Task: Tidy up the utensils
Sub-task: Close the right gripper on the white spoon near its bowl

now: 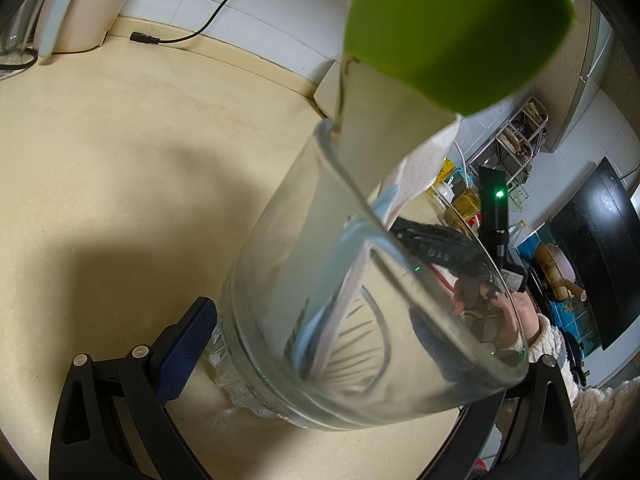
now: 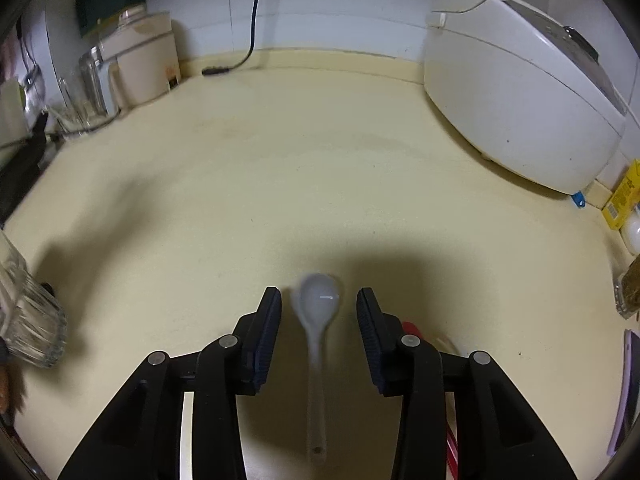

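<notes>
Noted on a cream countertop [image 2: 280, 168], from left to right in the right wrist view: one ribbed clear glass [image 2: 28, 320] at the far left edge, one cluster of clear jars [image 2: 86, 92] beside one beige appliance [image 2: 140, 60], one black power cord [image 2: 252, 20] hanging down the wall with its plug on the counter, one white rice cooker [image 2: 520, 92] at the right, one yellow box [image 2: 624, 196] beyond it. Right gripper [image 2: 319, 316] released, jaws standing apart, pads clear of the one pale translucent spoon [image 2: 318, 320] lying between them on the counter; spoon blurred, bowl pointing away from the camera, slim handle running back with a small hole near its end. Something red [image 2: 412, 328] glimpsed behind the right finger, not identifiable. In the left wrist view: left gripper [image 1: 340, 360] clenched on the base of the same glass [image 1: 360, 300], blue pad pressed to the ribbed foot at the left, the opposite finger seen only through the glass. Glass tilted, mouth toward the camera. Contents, counted: one green-headed utensil [image 1: 452, 28] with a pale speckled handle, head projecting above the rim, close and blurred; a white handle with a pale blue streak also inside, number of further pieces not determinable through the reflections. A hand [image 1: 508, 316] in a fleecy white cuff visible through the glass at the right, holding the other gripper.
</notes>
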Demonstrator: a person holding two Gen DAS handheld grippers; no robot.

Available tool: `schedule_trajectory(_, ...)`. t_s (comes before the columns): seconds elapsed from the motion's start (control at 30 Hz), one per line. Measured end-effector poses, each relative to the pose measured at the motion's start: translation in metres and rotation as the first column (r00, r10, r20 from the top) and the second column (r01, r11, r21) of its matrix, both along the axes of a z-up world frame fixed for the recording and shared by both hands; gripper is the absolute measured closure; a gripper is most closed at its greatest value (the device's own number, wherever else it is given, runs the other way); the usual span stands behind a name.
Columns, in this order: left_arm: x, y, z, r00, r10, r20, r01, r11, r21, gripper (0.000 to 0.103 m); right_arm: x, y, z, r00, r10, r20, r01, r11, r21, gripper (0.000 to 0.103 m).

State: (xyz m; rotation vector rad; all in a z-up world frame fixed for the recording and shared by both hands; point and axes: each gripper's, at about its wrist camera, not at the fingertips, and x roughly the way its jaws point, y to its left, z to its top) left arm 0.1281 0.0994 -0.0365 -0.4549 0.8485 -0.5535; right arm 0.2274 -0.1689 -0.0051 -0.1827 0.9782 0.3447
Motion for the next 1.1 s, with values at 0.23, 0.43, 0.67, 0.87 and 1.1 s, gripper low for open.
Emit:
schedule_trajectory(0.23, 0.000, 0.000, 0.000, 1.000, 0.000, 0.000, 0.000, 1.000, 0.000, 0.003, 0.005, 0.008, -0.006, 1.000, 0.022, -0.019, -0.023, 1.000, -0.022, 0.063)
schedule_trajectory(0.43, 0.000, 0.000, 0.000, 1.000, 0.000, 0.000, 0.000, 1.000, 0.000, 0.003, 0.008, 0.008, -0.006, 1.000, 0.028, -0.010, -0.028, 1.000, -0.011, 0.063)
schedule_trajectory(0.67, 0.000, 0.000, 0.000, 1.000, 0.000, 0.000, 0.000, 1.000, 0.000, 0.003, 0.010, 0.002, -0.005, 1.000, 0.016, -0.013, -0.016, 1.000, 0.010, 0.079)
schedule_trajectory(0.87, 0.000, 0.000, 0.000, 1.000, 0.000, 0.000, 0.000, 1.000, 0.000, 0.003, 0.006, 0.005, -0.005, 0.999, 0.039, -0.020, -0.039, 0.999, 0.030, 0.079)
schedule_trajectory(1.1, 0.000, 0.000, 0.000, 1.000, 0.000, 0.000, 0.000, 1.000, 0.000, 0.003, -0.009, 0.020, -0.004, 0.995, 0.095, -0.013, -0.095, 0.995, 0.003, 0.079)
